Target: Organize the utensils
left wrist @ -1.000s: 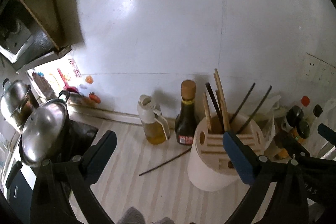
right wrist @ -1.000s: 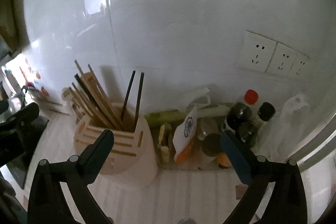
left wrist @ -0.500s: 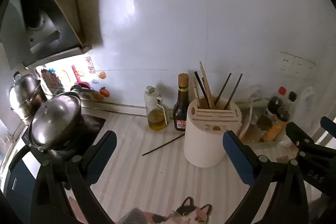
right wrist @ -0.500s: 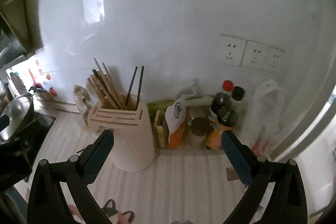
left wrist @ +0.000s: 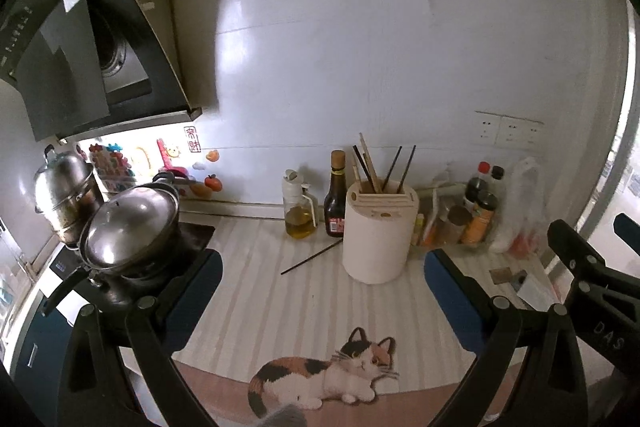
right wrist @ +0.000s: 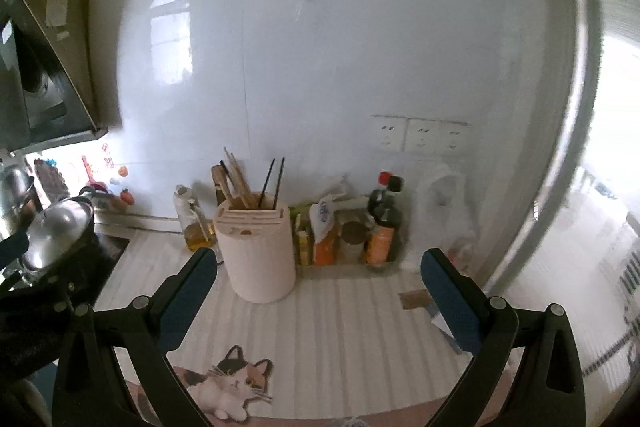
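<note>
Chopstick [left wrist: 311, 257] lies loose on the tabletop [left wrist: 280, 307] just left of the chopstick holder [left wrist: 378, 233] where the rest stand upright, so it's likely next; left tool [left wrist: 322, 297] and right tool [right wrist: 318, 297] both spread, empty, well back.

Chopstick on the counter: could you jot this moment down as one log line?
left tool: open, empty | right tool: open, empty | loose chopstick: flat on counter, left of holder | other chopsticks: upright in holder
</note>
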`<state>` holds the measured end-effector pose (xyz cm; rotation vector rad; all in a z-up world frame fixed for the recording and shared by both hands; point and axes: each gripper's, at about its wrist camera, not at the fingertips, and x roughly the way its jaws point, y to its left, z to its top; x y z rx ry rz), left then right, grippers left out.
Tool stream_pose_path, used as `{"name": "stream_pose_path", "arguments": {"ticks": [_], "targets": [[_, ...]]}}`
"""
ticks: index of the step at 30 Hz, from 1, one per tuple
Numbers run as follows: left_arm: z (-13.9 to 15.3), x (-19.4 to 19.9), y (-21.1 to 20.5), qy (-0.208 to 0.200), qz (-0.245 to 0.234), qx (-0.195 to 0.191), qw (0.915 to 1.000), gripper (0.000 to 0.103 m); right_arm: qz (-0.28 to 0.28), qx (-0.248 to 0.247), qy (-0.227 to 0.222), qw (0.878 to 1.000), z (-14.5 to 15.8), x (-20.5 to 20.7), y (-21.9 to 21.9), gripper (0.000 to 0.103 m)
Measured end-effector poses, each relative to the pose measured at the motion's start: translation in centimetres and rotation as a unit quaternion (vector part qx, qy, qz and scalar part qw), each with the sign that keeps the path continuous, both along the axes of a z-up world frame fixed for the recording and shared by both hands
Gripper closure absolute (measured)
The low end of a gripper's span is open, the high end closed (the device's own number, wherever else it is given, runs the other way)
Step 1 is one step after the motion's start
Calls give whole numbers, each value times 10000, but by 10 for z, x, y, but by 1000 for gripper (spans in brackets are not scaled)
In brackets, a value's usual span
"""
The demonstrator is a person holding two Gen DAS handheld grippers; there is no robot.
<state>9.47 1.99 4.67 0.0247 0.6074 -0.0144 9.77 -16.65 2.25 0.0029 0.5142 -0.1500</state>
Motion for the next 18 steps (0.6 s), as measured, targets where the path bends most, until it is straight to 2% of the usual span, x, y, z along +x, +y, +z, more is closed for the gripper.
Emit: {"name": "stream_pose_path", "arguments": {"ticks": [6, 18], "targets": [[8, -27, 7, -177, 201, -66, 9996, 0, -68, -65, -157, 9998, 13, -45, 5, 0], [11, -41, -1, -150, 202, -33, 9997, 0, 65, -85, -202, 9997, 16, -67, -5, 0]]}}
